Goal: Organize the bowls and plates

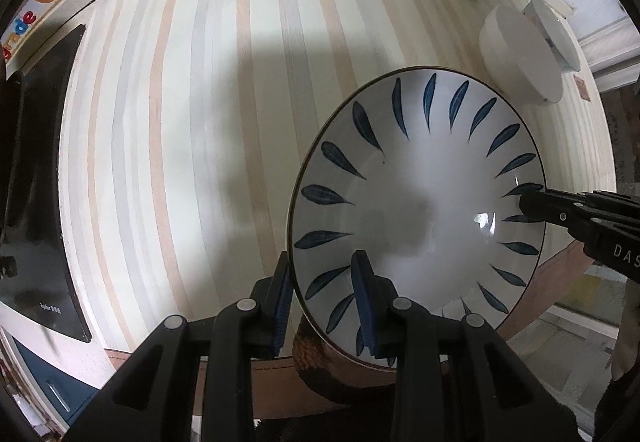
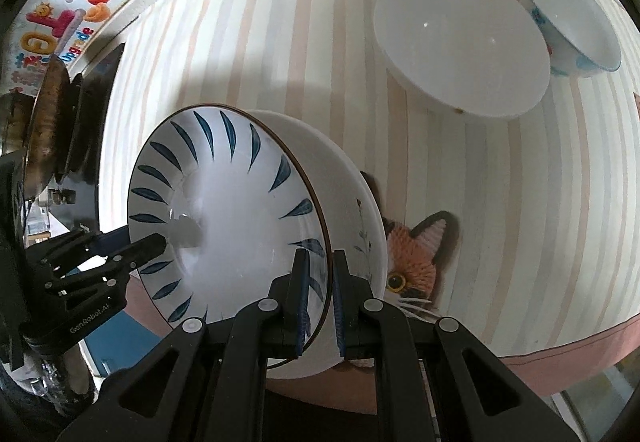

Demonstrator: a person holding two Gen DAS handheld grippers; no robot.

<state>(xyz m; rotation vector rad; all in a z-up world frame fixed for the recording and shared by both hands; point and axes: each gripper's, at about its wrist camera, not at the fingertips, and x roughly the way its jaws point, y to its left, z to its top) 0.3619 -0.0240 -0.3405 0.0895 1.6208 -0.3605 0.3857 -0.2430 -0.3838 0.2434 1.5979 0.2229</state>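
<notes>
I hold the leaf-patterned bowl point(image 1: 416, 201) by its rim from two sides. My left gripper point(image 1: 324, 302) has its fingers clamped on the rim at lower centre; my right gripper point(image 2: 320, 294) pinches the opposite rim, one finger inside, one outside. The bowl hangs above the striped tabletop point(image 1: 180, 121).

Both grippers same build: matte black plastic linkage arms, silver round pivot screws at the joints, triangular cut-outs in the outer arms. Left gripper point(image 1: 324, 298) and right gripper point(image 2: 320, 294) carry ribbed blue pads point(image 1: 362, 294) on their fingers. White "GenRobot.AI" lettering on the left body.
</notes>
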